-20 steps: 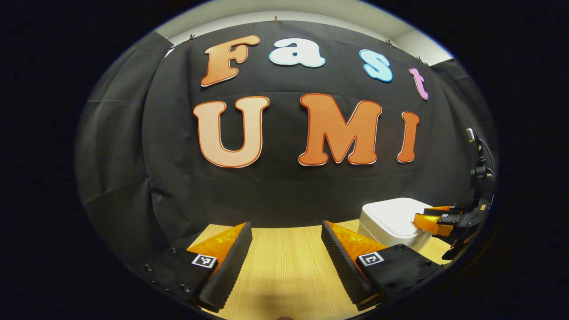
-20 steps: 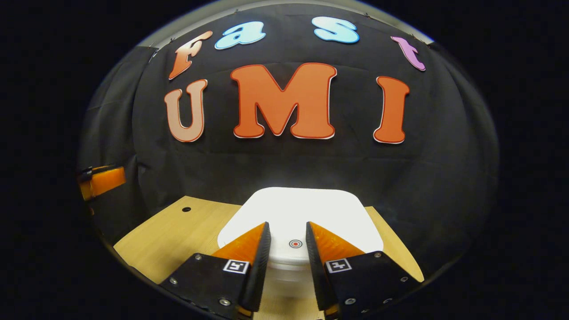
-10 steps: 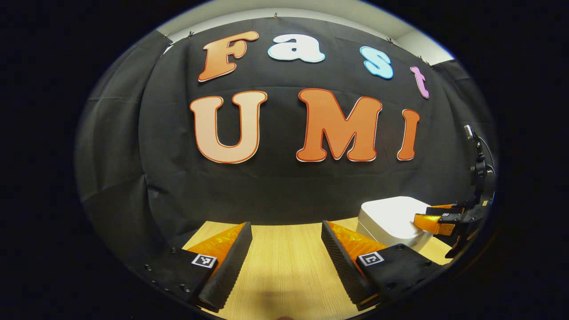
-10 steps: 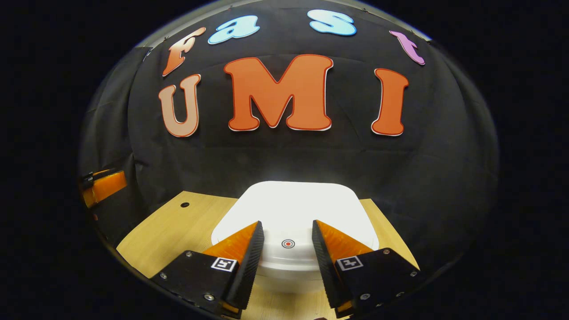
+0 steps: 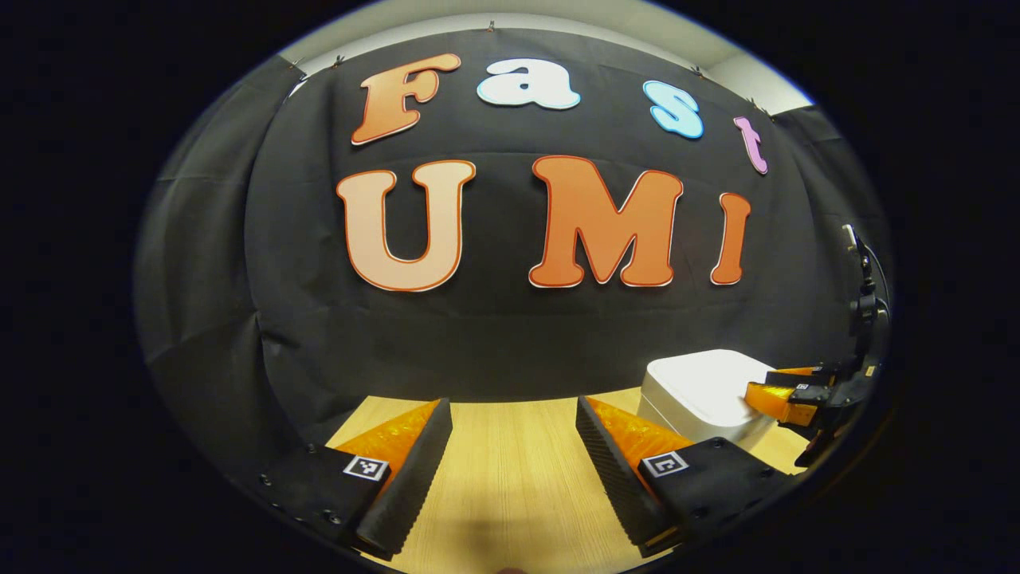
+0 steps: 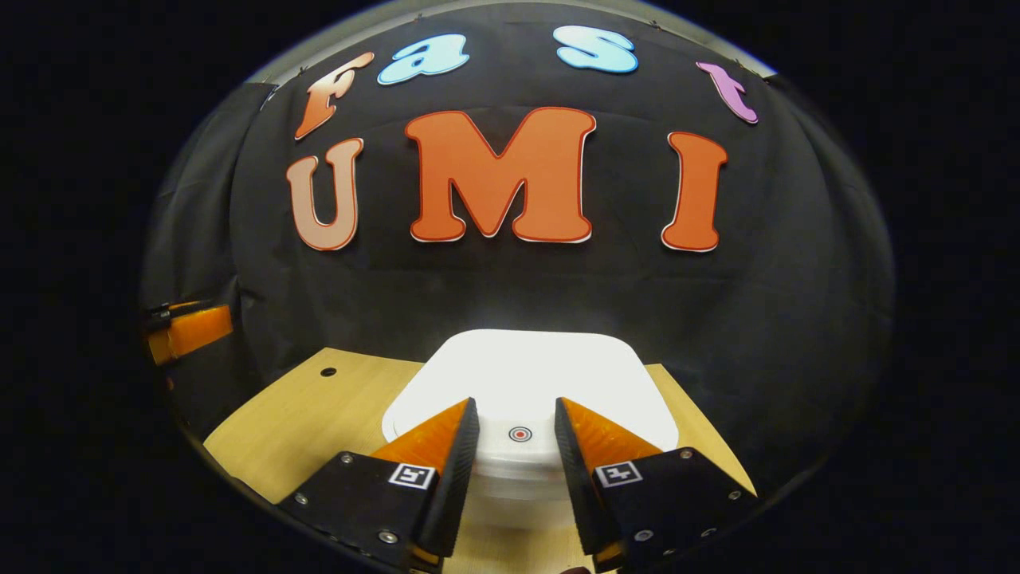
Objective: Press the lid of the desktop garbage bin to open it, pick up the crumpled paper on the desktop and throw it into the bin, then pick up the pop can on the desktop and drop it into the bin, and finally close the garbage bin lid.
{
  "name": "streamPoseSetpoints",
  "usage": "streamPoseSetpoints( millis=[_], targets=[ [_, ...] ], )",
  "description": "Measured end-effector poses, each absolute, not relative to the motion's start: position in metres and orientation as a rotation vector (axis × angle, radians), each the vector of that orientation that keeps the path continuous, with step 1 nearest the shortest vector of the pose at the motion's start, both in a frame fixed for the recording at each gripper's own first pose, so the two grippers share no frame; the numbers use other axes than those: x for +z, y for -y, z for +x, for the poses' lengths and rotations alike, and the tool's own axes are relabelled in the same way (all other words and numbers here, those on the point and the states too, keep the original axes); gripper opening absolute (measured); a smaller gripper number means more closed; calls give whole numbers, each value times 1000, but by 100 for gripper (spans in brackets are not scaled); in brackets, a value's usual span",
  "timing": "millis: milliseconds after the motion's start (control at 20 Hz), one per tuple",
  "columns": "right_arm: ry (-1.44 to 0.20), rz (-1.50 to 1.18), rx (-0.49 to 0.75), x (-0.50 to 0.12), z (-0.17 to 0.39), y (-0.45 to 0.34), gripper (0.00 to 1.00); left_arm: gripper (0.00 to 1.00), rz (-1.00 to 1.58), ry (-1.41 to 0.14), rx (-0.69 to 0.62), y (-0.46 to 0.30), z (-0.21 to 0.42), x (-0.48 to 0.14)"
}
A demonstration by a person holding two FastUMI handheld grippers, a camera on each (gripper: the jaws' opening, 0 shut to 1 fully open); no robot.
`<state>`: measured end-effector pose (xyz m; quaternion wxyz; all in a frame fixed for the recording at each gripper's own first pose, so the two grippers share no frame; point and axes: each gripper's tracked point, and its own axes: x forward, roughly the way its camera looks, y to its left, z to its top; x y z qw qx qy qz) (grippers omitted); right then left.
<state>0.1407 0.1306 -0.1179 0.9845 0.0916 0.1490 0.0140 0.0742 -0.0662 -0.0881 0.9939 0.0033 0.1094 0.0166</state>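
Note:
A white desktop bin [image 6: 526, 371] with its lid down stands on the wooden table [image 6: 295, 418]. A small red ring mark [image 6: 519, 434] sits near the lid's front edge. My right gripper [image 6: 516, 402] hovers just over that front edge, open, its two fingers either side of the mark with nothing between them. In the left gripper view the bin [image 5: 697, 387] is at the right, with the right gripper [image 5: 771, 392] over its near corner. My left gripper [image 5: 513, 401] is open above bare table [image 5: 510, 478], holding nothing.
The black cloth wall rises close behind the table and the bin. A small round hole [image 6: 327, 371] marks the tabletop left of the bin. One finger of the left gripper [image 6: 190, 331] pokes in at the far left of the right gripper view.
The right gripper's fingers widened a little, then narrowed slightly, staying over the lid's front edge. The lid stays down. The left gripper barely moved.

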Motion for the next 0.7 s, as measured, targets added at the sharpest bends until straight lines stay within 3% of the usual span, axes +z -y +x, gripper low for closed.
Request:
streamPoseSetpoints(
  millis=[250,700],
  targets=[
    [-134,187,50,-76,136,-147,75,99,14,-192,47,61,71,-81],
    [-106,174,88,-61,134,-174,77,99,32,-124,57,46,67,-63]
  ],
)
